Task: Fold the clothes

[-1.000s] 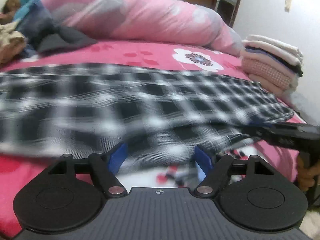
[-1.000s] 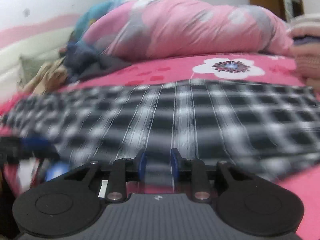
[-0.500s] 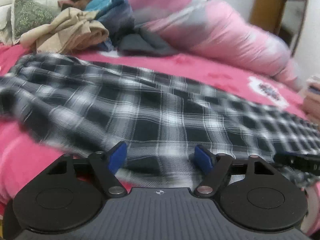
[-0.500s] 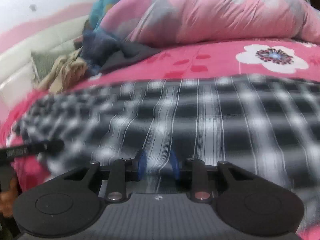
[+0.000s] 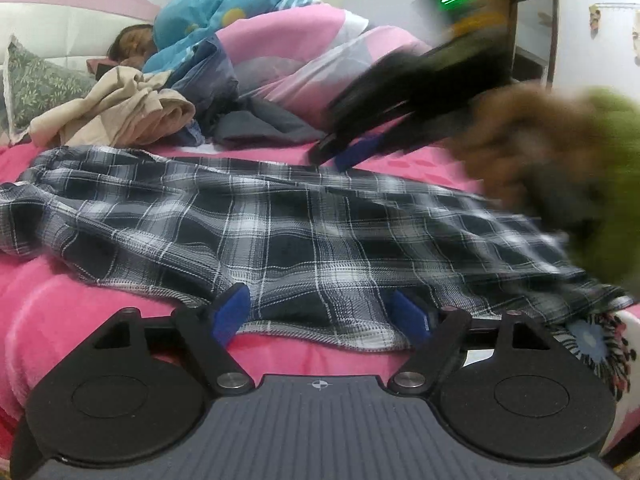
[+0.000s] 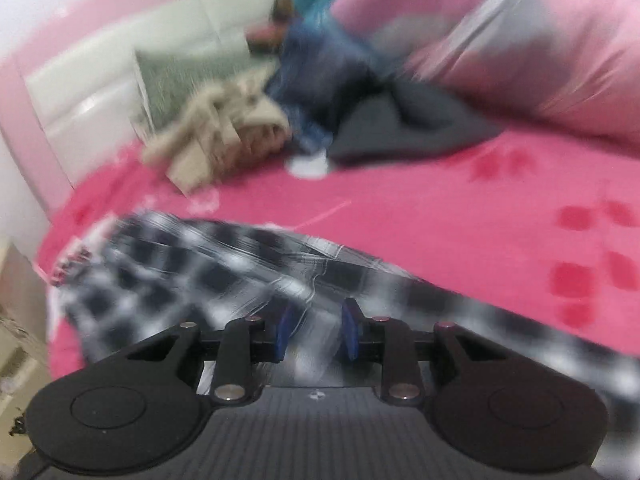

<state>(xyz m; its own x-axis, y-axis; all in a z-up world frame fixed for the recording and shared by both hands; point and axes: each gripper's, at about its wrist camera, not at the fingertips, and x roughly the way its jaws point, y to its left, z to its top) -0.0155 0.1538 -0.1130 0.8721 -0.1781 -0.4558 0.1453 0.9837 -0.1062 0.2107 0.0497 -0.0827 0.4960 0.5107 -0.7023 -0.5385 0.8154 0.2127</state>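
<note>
Plaid cloth, one garment, lies on the pink bedspread (6 o'clock). Two grippers: left gripper spread wide, empty; right gripper pinching the garment's edge, now swung across toward 2 o'clock in the left view.

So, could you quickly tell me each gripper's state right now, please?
Left gripper: open, at the plaid shirt's hem.
Right gripper: shut on the plaid shirt.
</note>
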